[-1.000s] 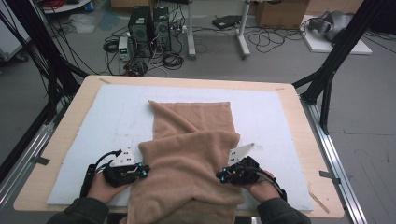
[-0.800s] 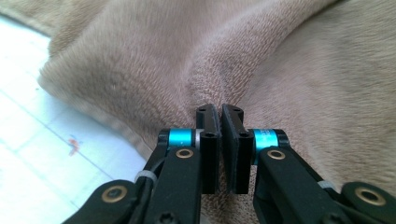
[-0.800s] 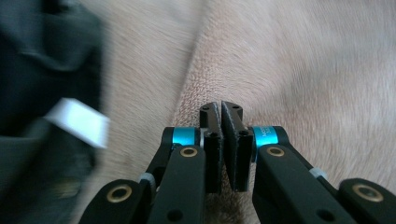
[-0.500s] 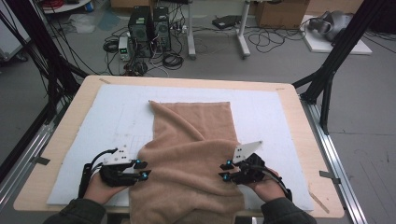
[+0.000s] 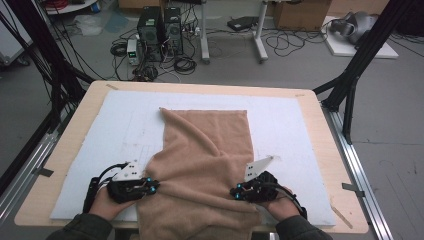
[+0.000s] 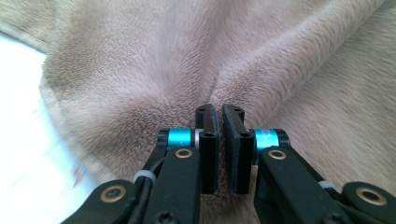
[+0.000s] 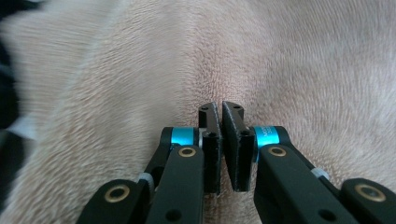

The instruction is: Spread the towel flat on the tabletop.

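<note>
While the tan fleece blanket point(image 5: 206, 165) lies down the middle of the white mat point(image 5: 280, 125) on the tabletop point(image 5: 320, 120), its near end bunched, the left hand-held gripper point(image 5: 150, 186) pinches its left edge and the right hand-held gripper point(image 5: 236, 192) pinches its right edge, both jaws pressed together on the fabric.

tan fleece towel point(image 5: 205, 150): 1 | white mat point(image 5: 280, 125): 1 | wooden table point(image 5: 80, 125): 1 | left gripper point(image 5: 150, 186) + right gripper point(image 5: 235, 192): 2 | computer towers point(image 5: 160, 27): 2

Grey floor point(image 5: 400, 150) strewn with cables point(image 5: 295, 42), computer towers point(image 5: 160, 27) beyond the wooden table point(image 5: 320, 115).
</note>
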{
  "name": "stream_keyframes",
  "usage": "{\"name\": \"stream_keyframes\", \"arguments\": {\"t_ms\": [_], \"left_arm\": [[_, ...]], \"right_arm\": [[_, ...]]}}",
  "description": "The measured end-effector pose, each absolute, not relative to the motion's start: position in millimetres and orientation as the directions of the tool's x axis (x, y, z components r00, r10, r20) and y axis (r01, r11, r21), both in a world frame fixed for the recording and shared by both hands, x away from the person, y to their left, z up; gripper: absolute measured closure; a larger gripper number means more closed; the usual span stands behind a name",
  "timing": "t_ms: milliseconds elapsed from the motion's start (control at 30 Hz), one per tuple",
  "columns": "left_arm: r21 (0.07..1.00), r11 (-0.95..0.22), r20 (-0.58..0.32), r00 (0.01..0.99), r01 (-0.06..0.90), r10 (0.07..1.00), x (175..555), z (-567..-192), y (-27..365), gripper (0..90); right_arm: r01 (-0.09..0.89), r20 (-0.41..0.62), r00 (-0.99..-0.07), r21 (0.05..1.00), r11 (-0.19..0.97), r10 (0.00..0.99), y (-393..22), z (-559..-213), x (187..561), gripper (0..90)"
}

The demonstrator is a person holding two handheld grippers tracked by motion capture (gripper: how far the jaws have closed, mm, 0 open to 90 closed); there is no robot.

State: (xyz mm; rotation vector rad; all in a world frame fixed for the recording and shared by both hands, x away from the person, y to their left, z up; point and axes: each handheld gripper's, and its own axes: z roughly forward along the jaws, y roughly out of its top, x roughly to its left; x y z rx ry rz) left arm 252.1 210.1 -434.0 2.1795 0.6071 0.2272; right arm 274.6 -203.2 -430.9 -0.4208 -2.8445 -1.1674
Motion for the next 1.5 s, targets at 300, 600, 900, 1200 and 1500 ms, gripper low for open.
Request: {"name": "stream_keyframes", "arguments": {"t_ms": [300, 600, 900, 1200, 1500], "left_arm": [[0.807, -0.464, -0.109, 0.864, 0.366, 0.492, 252, -425, 225, 62.8], [0.755, -0.505, -0.081, 0.824, 0.418, 0.561, 280, -444, 211, 71.5], [0.760, -0.512, -0.113, 0.857, 0.400, 0.502, 259, -440, 213, 84.1], [0.799, -0.405, -0.141, 0.792, 0.445, 0.594, 285, -432, 219, 58.8], [0.749, -0.465, -0.180, 0.821, 0.472, 0.542, 296, -443, 206, 61.3]], "right_arm": [[0.206, 0.044, -0.968, 0.707, 0.676, 0.248, -199, -409, 274, 73.3], [0.347, 0.036, -0.907, 0.629, 0.696, 0.419, -211, -431, 328, 67.1], [0.359, 0.053, -0.903, 0.640, 0.679, 0.427, -225, -429, 334, 85.7], [0.388, 0.046, -0.869, 0.680, 0.622, 0.492, -232, -425, 341, 70.5], [0.469, 0.071, -0.815, 0.663, 0.583, 0.575, -228, -435, 372, 64.7]]}}
